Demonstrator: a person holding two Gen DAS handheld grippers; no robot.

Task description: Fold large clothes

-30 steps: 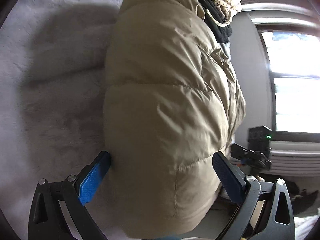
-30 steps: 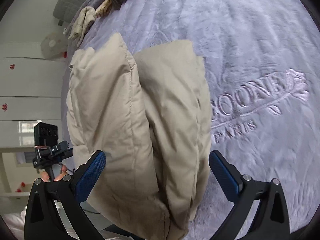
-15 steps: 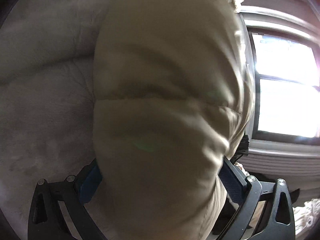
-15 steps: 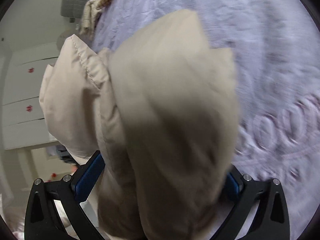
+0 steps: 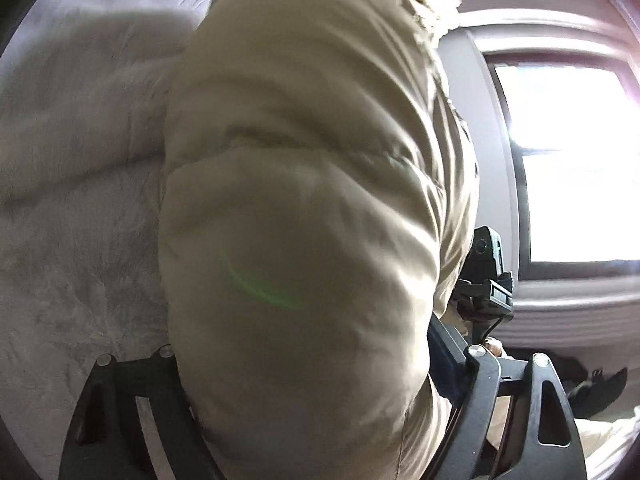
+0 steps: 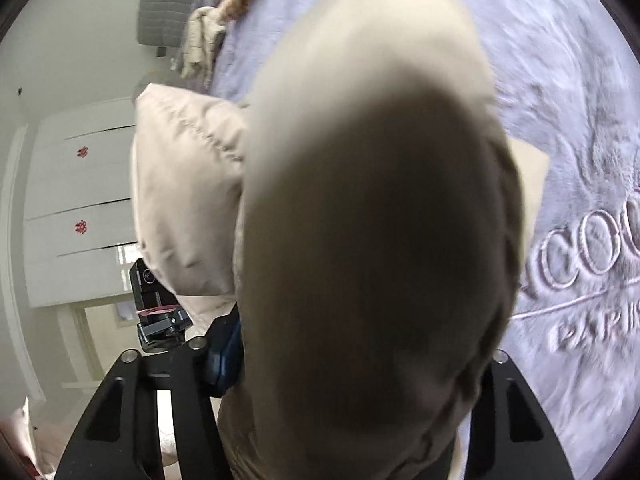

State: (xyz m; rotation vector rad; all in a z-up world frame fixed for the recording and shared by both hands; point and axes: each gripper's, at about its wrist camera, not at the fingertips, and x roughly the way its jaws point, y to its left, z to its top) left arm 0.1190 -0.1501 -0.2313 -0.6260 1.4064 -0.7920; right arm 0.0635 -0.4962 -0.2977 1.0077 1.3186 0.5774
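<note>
Garment: a beige padded jacket [image 5: 304, 216], bulky and quilted, bunched thickly in front of both cameras and raised partly off the bed.
Left gripper [image 5: 308, 396]: jaws closed in against a fat fold of the jacket; the padding fills the gap and hides the left finger's pad, so the bite is wide, not narrow.
Right gripper [image 6: 352, 364]: likewise clamped around a thick roll of the jacket [image 6: 372, 240], with one blue pad [image 6: 224, 360] pressed into the fabric at the left side.
Surface: a pale lilac plush bedspread [image 6: 580, 128] with embossed lettering, lying beneath and beyond the garment.
Surroundings: a bright window [image 5: 576, 160] to one side, white cupboard doors [image 6: 76, 204] to the other, other clothing [image 6: 200, 40] heaped at the far end of the bed (not part of this handling).
Progress: judged mid-task. The jacket appears doubled over in layers, but it is lifted and unsettled.
Outstanding: laying it flat, squaring the fold, releasing both grips.
</note>
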